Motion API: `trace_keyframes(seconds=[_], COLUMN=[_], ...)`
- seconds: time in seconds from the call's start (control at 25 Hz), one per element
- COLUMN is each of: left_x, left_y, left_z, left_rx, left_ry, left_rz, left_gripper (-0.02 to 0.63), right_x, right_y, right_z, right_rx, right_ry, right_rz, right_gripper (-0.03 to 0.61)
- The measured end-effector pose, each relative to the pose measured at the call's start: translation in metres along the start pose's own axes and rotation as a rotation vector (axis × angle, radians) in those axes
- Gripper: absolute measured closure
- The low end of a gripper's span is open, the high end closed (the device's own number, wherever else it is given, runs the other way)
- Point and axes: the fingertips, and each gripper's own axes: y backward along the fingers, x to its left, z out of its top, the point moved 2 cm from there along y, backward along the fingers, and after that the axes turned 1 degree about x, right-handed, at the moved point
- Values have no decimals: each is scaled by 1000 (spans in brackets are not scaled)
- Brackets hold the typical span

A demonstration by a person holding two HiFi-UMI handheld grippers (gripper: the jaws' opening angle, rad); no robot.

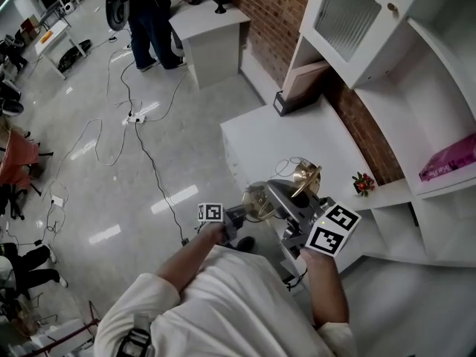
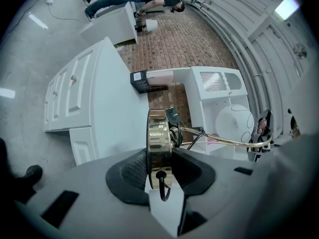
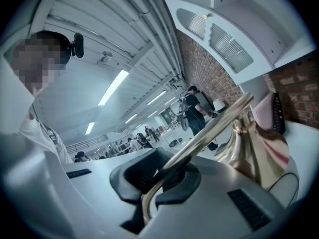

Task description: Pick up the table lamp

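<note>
A brass table lamp (image 1: 301, 178) hangs between my two grippers, tipped on its side above the near corner of the white cabinet (image 1: 297, 136). My left gripper (image 1: 249, 208) is shut on the round brass base (image 2: 159, 141), which stands edge-on between the black pads (image 2: 130, 169). A black cord curls off the base's rim. The thin curved stem (image 2: 224, 141) runs right from the base. My right gripper (image 1: 294, 199) is shut on that stem (image 3: 209, 131), just below the brass bell-shaped head (image 3: 254, 153). In its own view the right gripper (image 3: 164, 177) pinches the stem tightly.
A small red flower pot (image 1: 363, 183) sits by the brick wall. A dark-edged frame (image 1: 286, 99) leans at the cabinet's far end. White shelves (image 1: 439, 192) with a pink box (image 1: 450, 158) stand to the right. Cables (image 1: 126, 117) cross the floor; a person (image 1: 149, 13) stands by a far cabinet.
</note>
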Motion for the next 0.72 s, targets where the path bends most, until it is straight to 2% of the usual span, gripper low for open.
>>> trace_keyframes(seconds=[0.72], left_x=[-19], left_y=[62], left_z=[9], left_rx=[120], left_ry=[-20], left_rz=[-52], left_gripper=[476], right_x=[64], right_y=[-39], right_z=[-11], right_rx=[-84], right_ry=[31], right_rz=[-117], right_gripper=[566])
